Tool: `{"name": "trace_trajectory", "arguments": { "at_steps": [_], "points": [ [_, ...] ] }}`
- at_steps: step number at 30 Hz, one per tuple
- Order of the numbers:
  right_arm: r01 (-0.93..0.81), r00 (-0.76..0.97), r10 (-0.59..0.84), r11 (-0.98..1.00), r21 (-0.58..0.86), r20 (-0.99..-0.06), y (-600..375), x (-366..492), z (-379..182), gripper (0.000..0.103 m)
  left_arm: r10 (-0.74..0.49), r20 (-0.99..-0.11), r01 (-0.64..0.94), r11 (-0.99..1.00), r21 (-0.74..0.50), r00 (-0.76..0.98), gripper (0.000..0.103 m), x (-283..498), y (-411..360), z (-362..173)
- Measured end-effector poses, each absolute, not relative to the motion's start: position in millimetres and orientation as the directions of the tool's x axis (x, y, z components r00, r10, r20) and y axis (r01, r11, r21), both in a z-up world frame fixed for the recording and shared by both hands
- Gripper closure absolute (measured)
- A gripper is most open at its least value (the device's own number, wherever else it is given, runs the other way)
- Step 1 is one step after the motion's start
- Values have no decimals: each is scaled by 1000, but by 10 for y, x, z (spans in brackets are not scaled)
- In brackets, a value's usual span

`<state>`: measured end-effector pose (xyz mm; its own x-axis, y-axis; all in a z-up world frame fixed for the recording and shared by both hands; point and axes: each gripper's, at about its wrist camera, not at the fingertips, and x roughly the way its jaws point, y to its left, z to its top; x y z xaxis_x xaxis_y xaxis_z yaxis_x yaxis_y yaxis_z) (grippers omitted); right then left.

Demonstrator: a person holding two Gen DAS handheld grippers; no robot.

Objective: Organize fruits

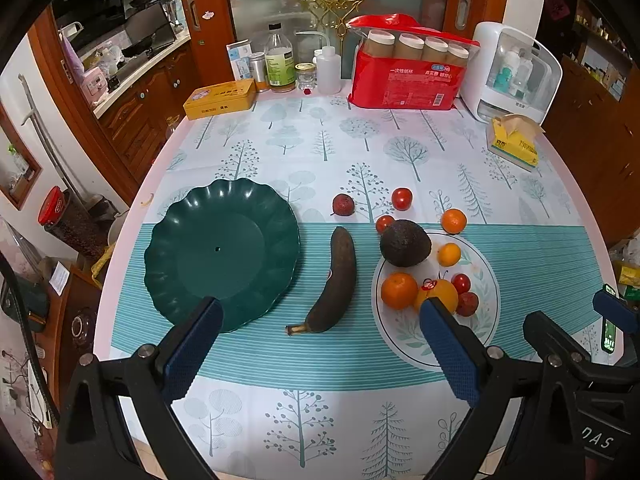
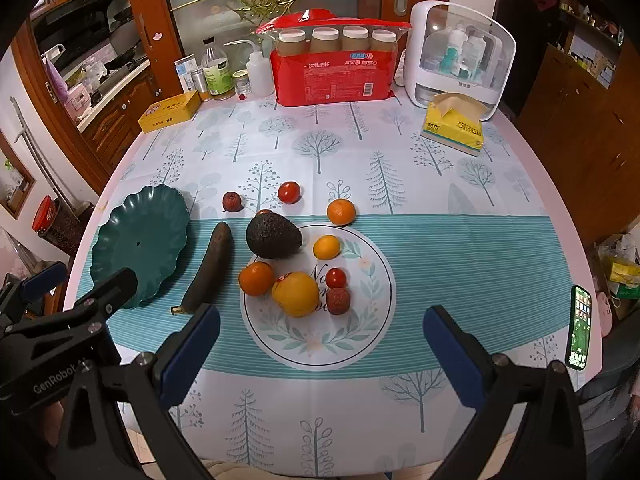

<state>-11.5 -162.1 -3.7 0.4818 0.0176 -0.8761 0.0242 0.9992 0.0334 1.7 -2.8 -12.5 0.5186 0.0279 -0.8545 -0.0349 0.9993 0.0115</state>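
Observation:
An empty dark green scalloped plate (image 1: pixel 222 252) (image 2: pixel 140 244) lies at the table's left. To its right rests a blackened banana (image 1: pixel 334 282) (image 2: pixel 210 266). Beyond it lie a dark avocado (image 1: pixel 405 243) (image 2: pixel 273 235), oranges (image 1: pixel 399 290) (image 2: pixel 256 278), a yellow-orange fruit (image 2: pixel 295 294), cherry tomatoes (image 1: pixel 401 199) (image 2: pixel 289 192) and lychees (image 1: pixel 343 204) (image 2: pixel 338 301), around a printed white circle on the cloth. My left gripper (image 1: pixel 320 342) hovers open near the banana's stem end. My right gripper (image 2: pixel 322 350) is open above the circle's near edge, holding nothing.
Along the far edge stand a yellow tin (image 1: pixel 220 98), bottles and jars (image 1: pixel 280 62), a red pack of paper cups (image 1: pixel 408 68), a white dispenser box (image 1: pixel 512 68) and a tissue pack (image 2: pixel 454 128). A phone (image 2: pixel 579 326) is mounted at the right. Cabinets surround the table.

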Motion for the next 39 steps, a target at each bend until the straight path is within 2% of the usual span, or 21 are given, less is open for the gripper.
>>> {"name": "trace_trajectory", "arguments": {
  "at_steps": [39],
  "points": [
    [53, 461, 5, 998, 33, -888, -1557, -104, -126, 1, 18, -883, 24, 999, 33, 469, 7, 160, 1, -239]
  ]
}}
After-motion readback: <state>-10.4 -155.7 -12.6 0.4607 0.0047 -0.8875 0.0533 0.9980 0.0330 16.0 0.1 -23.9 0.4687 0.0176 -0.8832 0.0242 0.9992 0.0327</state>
